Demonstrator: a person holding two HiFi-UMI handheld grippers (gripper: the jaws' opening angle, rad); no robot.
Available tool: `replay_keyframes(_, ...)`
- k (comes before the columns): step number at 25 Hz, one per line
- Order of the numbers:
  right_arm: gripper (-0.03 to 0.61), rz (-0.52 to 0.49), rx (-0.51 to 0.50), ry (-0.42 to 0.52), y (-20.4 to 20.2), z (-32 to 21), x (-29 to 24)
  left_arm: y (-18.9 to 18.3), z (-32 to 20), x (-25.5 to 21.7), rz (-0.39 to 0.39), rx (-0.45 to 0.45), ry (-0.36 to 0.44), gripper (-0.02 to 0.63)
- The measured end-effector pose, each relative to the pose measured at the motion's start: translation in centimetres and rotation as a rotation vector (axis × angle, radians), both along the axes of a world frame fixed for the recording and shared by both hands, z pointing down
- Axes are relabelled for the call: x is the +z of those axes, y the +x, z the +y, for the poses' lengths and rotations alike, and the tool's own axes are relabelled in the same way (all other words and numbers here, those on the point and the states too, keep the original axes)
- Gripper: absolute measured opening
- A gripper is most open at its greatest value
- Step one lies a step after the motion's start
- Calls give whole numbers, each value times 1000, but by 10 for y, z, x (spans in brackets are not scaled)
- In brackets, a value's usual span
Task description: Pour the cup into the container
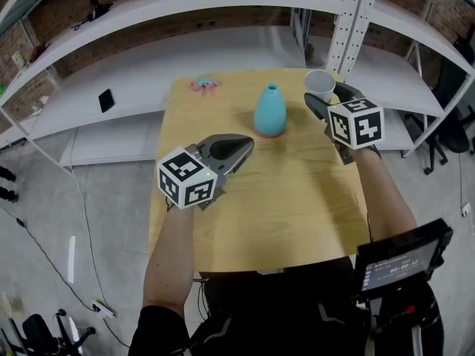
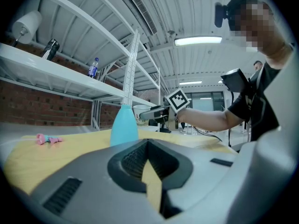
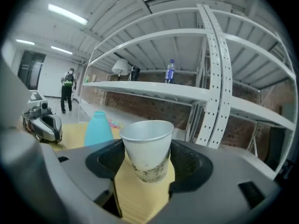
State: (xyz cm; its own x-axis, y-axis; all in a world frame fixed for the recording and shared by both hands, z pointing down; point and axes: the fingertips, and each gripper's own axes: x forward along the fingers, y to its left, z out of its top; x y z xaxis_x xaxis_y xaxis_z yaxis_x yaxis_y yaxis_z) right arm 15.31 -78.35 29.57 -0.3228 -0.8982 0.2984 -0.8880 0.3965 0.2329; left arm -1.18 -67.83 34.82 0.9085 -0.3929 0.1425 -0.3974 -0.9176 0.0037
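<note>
Right, the right gripper [image 1: 321, 96] [image 3: 145, 169] has its jaws closed on the lower half of a white paper cup [image 1: 320, 84] [image 3: 145, 146]. The cup is upright, mouth up, near the far right corner of the wooden table [image 1: 297, 199]. Can't tell if its base touches the table.

The teal vase-shaped container [image 1: 269, 110] [image 2: 124, 125] [image 3: 98, 130] stands upright mid-table, with the cup at its 1 o'clock, apart from it.

The left gripper [image 1: 247, 144] [image 2: 148, 147] sits at the container's 7 o'clock, jaws closed together with nothing between them, tip pointing toward the container.

A small pink object [image 1: 202, 85] [image 2: 46, 139] lies at the container's 11 o'clock, by the far edge.
</note>
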Motion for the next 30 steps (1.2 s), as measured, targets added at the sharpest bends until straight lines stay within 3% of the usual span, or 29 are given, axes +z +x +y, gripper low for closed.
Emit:
replay_keyframes(9, 305, -178, 47, -85, 32, -5, 36, -2, -2, 1, -3, -17, -2, -9)
replay_keyframes(20, 305, -257, 61, -133, 42, -8, 65, -4, -2, 2, -3, -16, -2, -8)
replay_keyframes(30, 331, -241, 46, -111, 43, 2, 61, -5, -5, 2, -3, -36, -4, -9)
